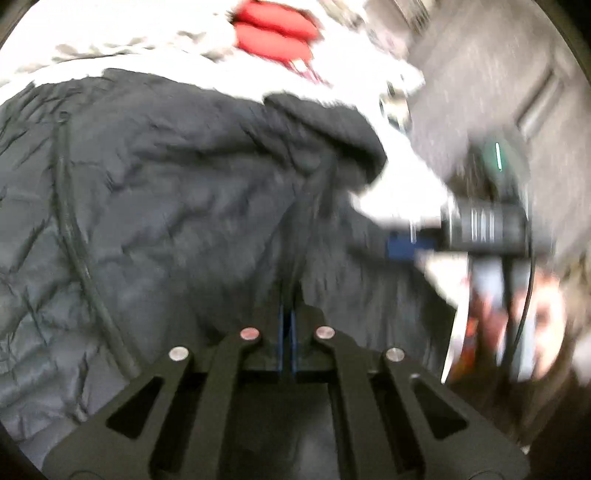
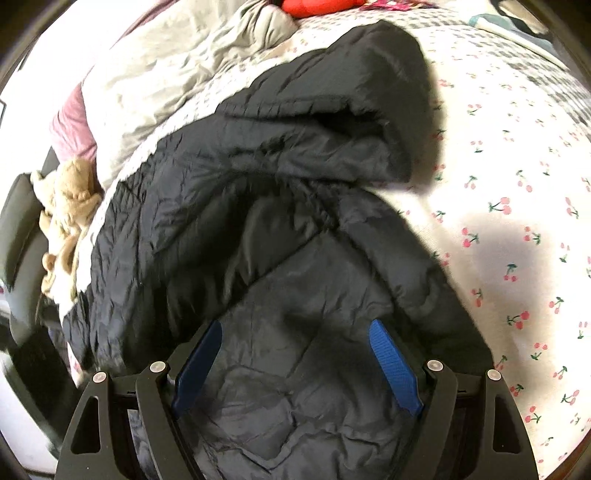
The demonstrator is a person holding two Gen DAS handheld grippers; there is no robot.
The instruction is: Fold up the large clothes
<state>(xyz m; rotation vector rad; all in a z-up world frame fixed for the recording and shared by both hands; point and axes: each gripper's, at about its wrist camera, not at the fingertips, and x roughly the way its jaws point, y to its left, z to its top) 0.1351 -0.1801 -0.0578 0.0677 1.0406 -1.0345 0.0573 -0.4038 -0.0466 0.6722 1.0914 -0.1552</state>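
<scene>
A large black quilted jacket [image 2: 280, 206] lies crumpled on a bed; it also fills the left wrist view [image 1: 155, 192]. My left gripper [image 1: 287, 295] is shut on a fold of the jacket, which rises in a taut ridge from its tips. My right gripper [image 2: 295, 332] is open, its blue pads [image 2: 393, 363] spread wide just above the jacket's lower panel, holding nothing. The right gripper also shows blurred at the right of the left wrist view [image 1: 410, 245], at the jacket's edge. The jacket's hood [image 2: 369, 96] lies at the far end.
The bed has a white sheet with a cherry print [image 2: 517, 229]. A grey blanket [image 2: 166, 74] and a red cushion [image 1: 273, 31] lie at the far side. A tan plush toy [image 2: 66, 214] sits at the left edge. Grey floor [image 1: 498, 74] lies beyond the bed.
</scene>
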